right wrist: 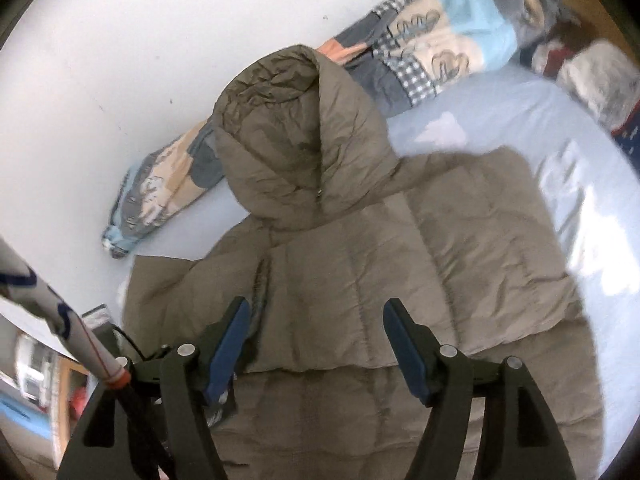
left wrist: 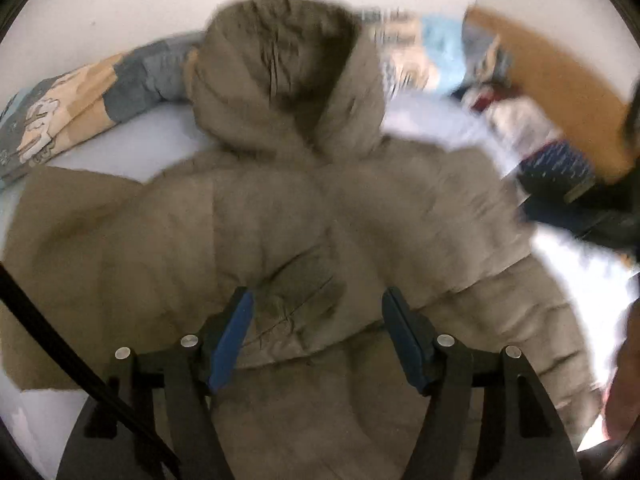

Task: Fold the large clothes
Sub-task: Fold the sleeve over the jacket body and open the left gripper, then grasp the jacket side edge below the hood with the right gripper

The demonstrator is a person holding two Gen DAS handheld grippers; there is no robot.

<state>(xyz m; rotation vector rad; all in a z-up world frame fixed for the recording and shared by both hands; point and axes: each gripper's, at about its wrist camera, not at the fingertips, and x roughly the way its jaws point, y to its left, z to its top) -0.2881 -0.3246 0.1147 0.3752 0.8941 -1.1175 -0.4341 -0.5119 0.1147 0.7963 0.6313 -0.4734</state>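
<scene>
While both tongs [left wrist: 316, 304] [right wrist: 316, 304] gape, one hooded jacket [right wrist: 360, 264], one quilt [right wrist: 420, 48].

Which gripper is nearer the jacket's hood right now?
Too close to call. Left gripper and right gripper both hover open over the jacket's body, below the hood.

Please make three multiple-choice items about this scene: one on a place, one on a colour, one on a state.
1. Where does the hooded puffer jacket lie?
A. on the bed sheet
B. on a chair
C. on a hanger

2. What colour are the pads on the fingers?
A. red
B. blue
C. yellow

3. How is the right gripper?
A. shut on the hood
B. shut on a sleeve
C. open, holding nothing

Answers: 1 A, the jacket is spread flat on the pale blue sheet. 2 B, both pads show blue. 3 C, the fingers stand apart above the jacket.
</scene>
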